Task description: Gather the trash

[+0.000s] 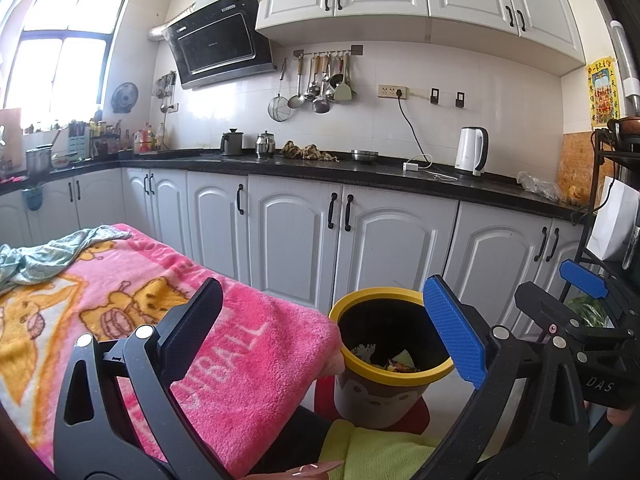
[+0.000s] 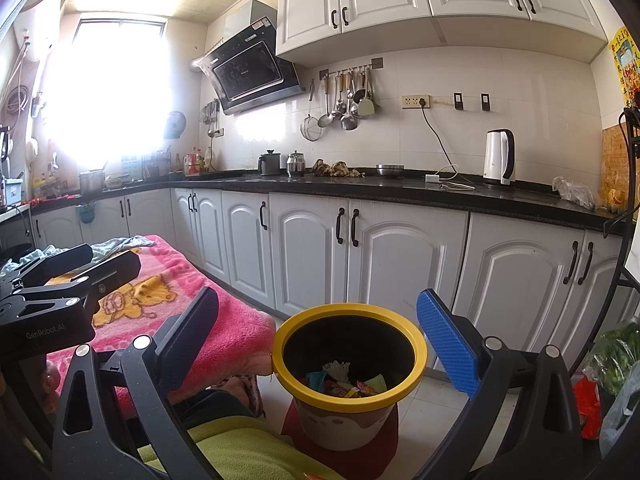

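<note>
A small bin with a yellow rim [image 1: 390, 376] [image 2: 348, 390] stands on a red stool beside a table draped in a pink blanket [image 1: 132, 320] [image 2: 168, 300]. Colourful wrappers and scraps of trash [image 2: 348, 384] [image 1: 394, 360] lie inside the bin. My left gripper [image 1: 332, 330] is open with nothing between its fingers, hovering over the blanket's edge and the bin. My right gripper [image 2: 330, 340] is also open and empty, held above and just before the bin's mouth. In the left wrist view the right gripper shows at the right edge [image 1: 576, 304].
White lower cabinets [image 2: 400, 264] under a black countertop [image 1: 360, 170] run behind the bin. On the counter stand a white kettle [image 2: 498, 158], pots and a plastic bag [image 2: 574, 192]. A crumpled pale cloth [image 1: 44, 256] lies on the blanket. Bags of greens [image 2: 612, 360] sit at right.
</note>
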